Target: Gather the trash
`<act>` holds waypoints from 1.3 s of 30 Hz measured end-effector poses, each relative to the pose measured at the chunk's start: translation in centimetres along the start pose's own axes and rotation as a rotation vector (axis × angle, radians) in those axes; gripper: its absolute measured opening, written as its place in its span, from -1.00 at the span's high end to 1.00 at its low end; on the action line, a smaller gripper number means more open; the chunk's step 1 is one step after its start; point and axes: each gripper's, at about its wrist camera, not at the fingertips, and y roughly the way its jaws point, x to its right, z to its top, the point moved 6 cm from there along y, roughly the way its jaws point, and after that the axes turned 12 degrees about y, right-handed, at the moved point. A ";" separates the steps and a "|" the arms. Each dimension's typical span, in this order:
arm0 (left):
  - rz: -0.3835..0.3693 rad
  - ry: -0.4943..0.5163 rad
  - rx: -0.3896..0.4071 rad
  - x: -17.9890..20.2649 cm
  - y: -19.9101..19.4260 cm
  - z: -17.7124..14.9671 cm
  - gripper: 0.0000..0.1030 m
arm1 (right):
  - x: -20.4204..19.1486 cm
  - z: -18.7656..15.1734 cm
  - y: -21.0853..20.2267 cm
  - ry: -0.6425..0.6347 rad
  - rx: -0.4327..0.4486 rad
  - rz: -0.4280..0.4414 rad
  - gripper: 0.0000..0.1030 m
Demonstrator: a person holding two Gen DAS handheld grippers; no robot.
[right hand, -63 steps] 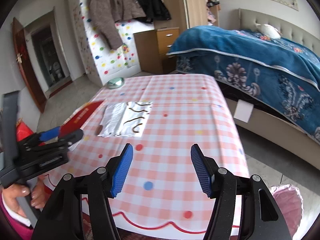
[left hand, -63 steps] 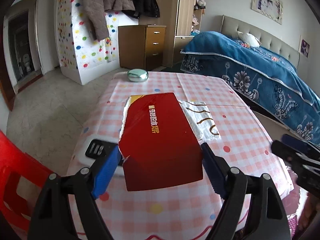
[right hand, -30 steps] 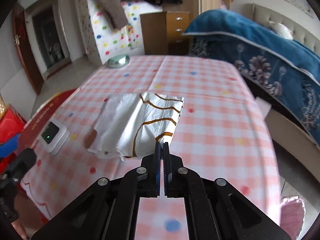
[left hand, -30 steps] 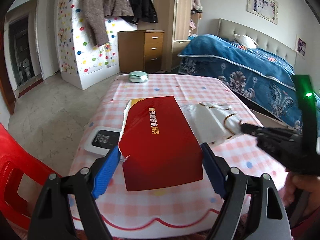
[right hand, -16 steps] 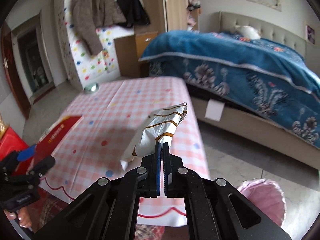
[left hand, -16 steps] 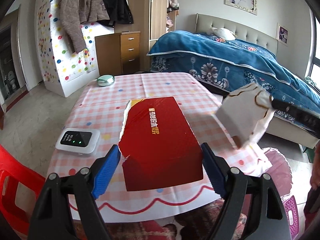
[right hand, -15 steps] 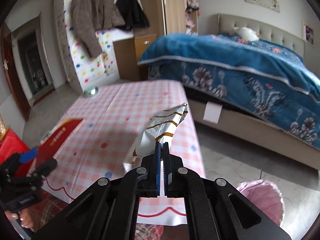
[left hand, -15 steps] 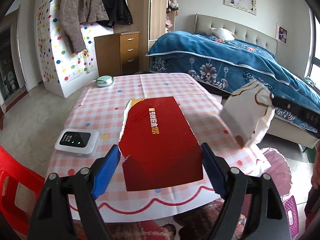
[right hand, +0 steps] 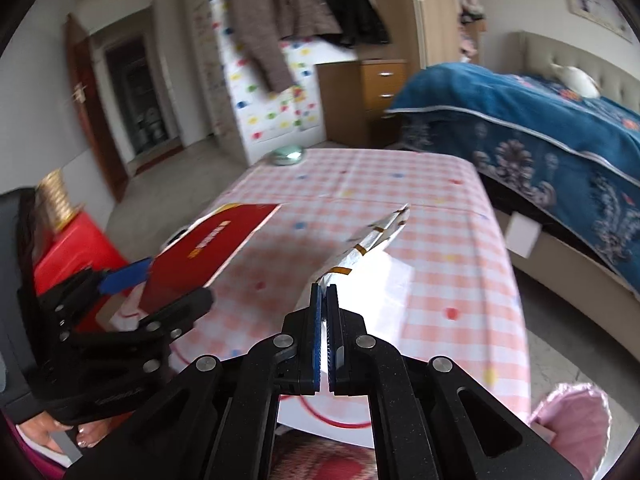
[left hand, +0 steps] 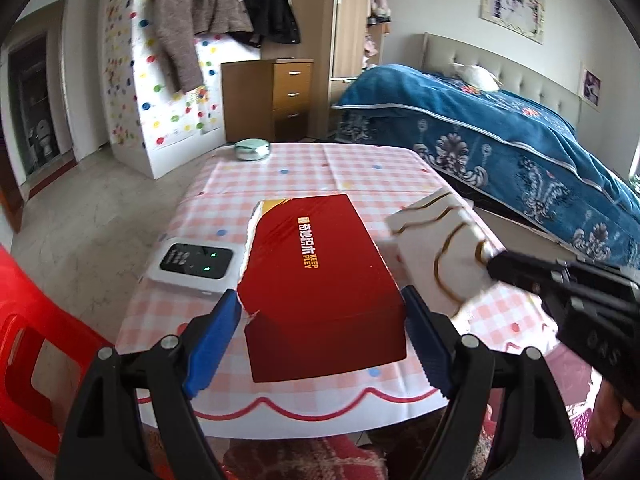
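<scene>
A flat red box (left hand: 320, 272) with yellow lettering and a torn left edge hangs above the table, my left gripper (left hand: 320, 320) shut on its near end with a blue pad on each side. A crumpled white wrapper (left hand: 440, 248) with brown-gold lines is in the air just right of the box, and my right gripper (left hand: 496, 264) is shut on its corner. In the right wrist view the wrapper (right hand: 372, 240) sticks up from the closed right gripper (right hand: 325, 296). There the red box (right hand: 216, 240) and the left gripper (right hand: 160, 288) are at the left.
The table (left hand: 360, 168) has a pink checked cloth. On it lie a white device with green lights (left hand: 192, 264) and a round green tin (left hand: 251, 148). A red chair (left hand: 24, 320) stands at the left, a pink bin (right hand: 572, 424) on the floor at the right, and a blue bed (left hand: 500, 128) beyond.
The right gripper lifted the wrapper off the table, swung it out past the right edge, and has now brought it back close beside the red box. The left gripper still holds the box.
</scene>
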 end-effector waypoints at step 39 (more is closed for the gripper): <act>0.058 -0.005 -0.022 -1.8 -0.2 -0.6 -0.53 | 0.3 -5.0 5.7 0.059 -0.069 -0.068 0.97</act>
